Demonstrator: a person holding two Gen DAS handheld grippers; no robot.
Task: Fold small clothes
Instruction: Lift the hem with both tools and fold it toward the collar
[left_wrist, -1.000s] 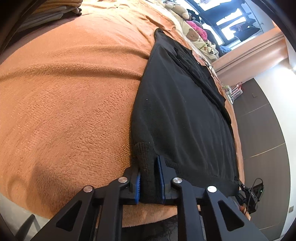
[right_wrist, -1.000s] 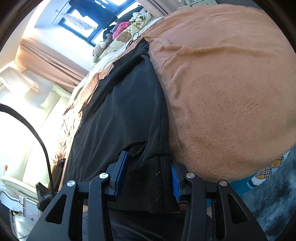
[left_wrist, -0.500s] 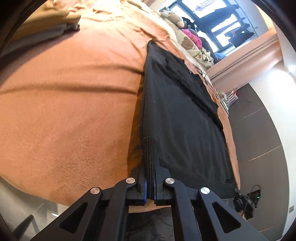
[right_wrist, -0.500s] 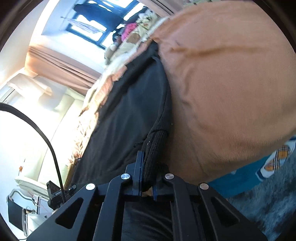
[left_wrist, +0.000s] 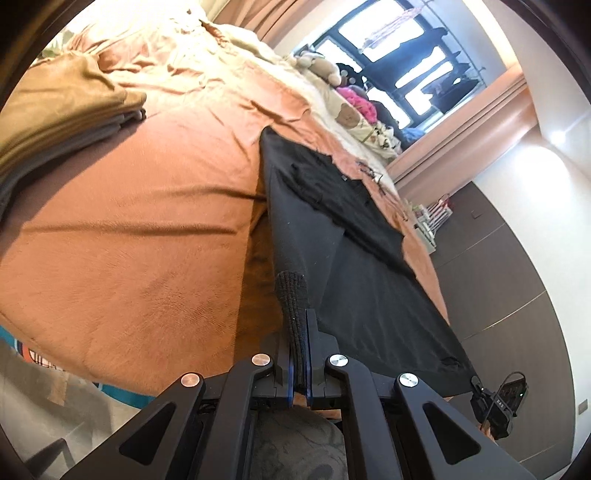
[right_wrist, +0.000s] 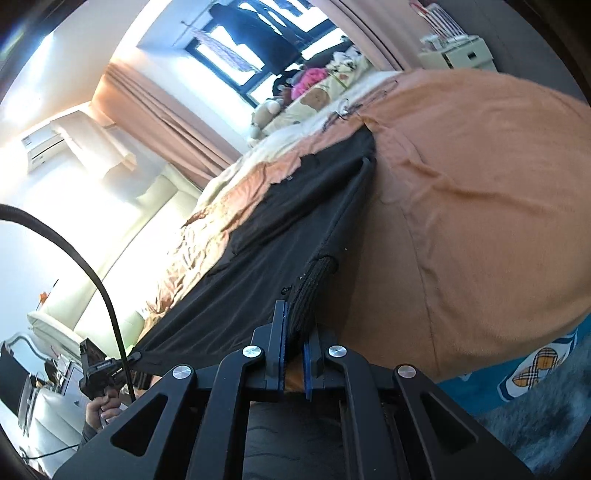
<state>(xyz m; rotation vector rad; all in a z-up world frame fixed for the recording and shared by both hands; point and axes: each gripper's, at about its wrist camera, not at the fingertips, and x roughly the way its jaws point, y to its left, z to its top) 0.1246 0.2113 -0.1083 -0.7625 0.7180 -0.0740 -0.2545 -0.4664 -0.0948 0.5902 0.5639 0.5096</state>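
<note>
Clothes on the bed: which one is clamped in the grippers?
The black garment, hem clamped by both grippers; the folded tan and grey stack lies untouched beyond it.

Each tool (left_wrist: 300, 325) (right_wrist: 293, 325) — matte black links, silver screws, blue pads.

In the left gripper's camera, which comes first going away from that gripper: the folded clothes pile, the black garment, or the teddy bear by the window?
1. Black garment: clamped in the left gripper at its ribbed hem.
2. Folded clothes pile: upper left on the orange blanket.
3. Teddy bear: far end, near the window.

An orange-blanketed bed (left_wrist: 155, 229) carries a black garment (left_wrist: 369, 280) and folded clothes (left_wrist: 62, 110).
</note>
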